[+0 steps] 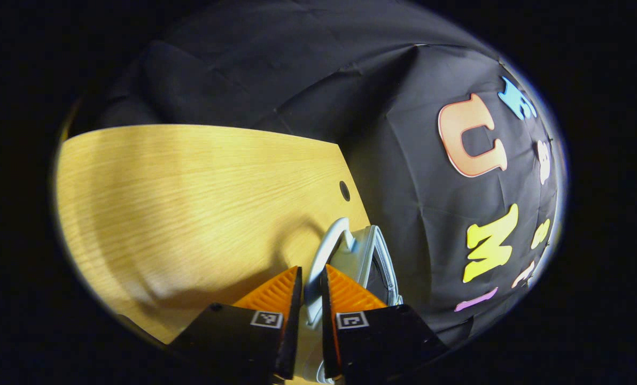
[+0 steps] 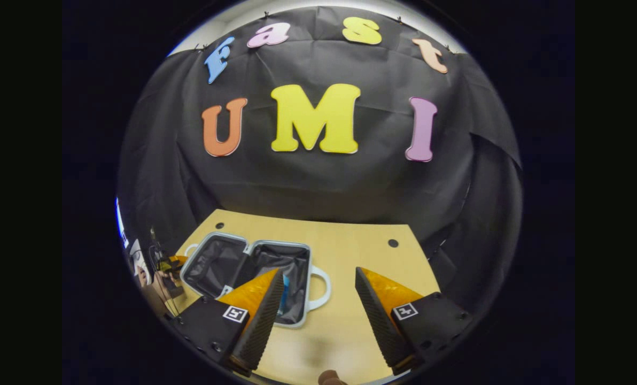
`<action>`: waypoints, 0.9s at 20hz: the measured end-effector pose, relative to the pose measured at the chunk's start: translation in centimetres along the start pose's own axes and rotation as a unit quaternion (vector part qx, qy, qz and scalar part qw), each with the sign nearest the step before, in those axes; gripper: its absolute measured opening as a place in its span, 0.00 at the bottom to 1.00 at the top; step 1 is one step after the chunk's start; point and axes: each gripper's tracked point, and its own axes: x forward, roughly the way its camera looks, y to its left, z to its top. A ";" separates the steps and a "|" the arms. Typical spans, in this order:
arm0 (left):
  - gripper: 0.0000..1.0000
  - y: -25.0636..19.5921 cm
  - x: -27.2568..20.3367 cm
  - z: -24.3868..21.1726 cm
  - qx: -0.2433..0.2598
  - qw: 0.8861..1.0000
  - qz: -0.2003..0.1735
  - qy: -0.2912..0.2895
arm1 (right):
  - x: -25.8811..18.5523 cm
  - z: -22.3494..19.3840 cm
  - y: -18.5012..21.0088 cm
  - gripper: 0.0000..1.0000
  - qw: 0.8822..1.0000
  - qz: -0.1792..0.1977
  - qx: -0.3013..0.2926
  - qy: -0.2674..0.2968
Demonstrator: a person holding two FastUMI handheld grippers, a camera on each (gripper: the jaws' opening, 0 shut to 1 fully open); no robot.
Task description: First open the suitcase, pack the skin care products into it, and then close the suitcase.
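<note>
In the left gripper view, the left gripper sits at the edge of the wooden table, its two fingers closed to a narrow gap around the pale handle of the suitcase. Both fingers appear to press on the handle's thin loop, so the gripper looks clamped on it. The shell rises edge-on just beyond the fingertips.

In the right gripper view, the suitcase lies open on the left part of the table, both halves spread flat and showing dark lining. A bluish item shows inside the nearer half, partly hidden by a finger; whether it is a skin care product cannot be told. To the right, the right gripper hovers over bare table with its fingers spread wide and nothing between them.

The case looks like a small rigid shell, probably light, with a smooth rim that could slip. The handle loops at each end look like the surest places to take hold; closing would likely mean lifting one half by its handle and swinging it over on the hinge.
</note>
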 end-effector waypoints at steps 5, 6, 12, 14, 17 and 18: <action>0.06 -2.5 -0.8 0.4 0.047 0.999 -0.005 -0.018 | -2.3 0.7 -2.8 0.78 0.999 -0.008 0.040 -0.023; 0.04 -3.9 -1.7 0.9 0.064 0.997 -0.010 -0.032 | -2.7 0.9 -3.6 0.80 0.999 -0.010 0.045 -0.029; 0.03 -13.7 -6.5 0.1 0.234 0.967 0.003 -0.097 | -4.4 2.4 -8.0 0.80 0.998 0.012 0.030 -0.059; 0.03 -18.2 -7.8 -1.6 0.299 0.947 0.006 -0.118 | -4.5 2.6 -9.3 0.80 0.997 0.032 0.029 -0.065; 0.03 -24.2 -8.8 -5.4 0.372 0.918 0.024 -0.136 | -4.8 2.7 -12.5 0.80 0.995 0.050 0.022 -0.077; 0.03 -25.9 -9.0 -6.7 0.389 0.910 0.027 -0.141 | -5.2 2.6 -13.8 0.80 0.995 0.057 0.021 -0.081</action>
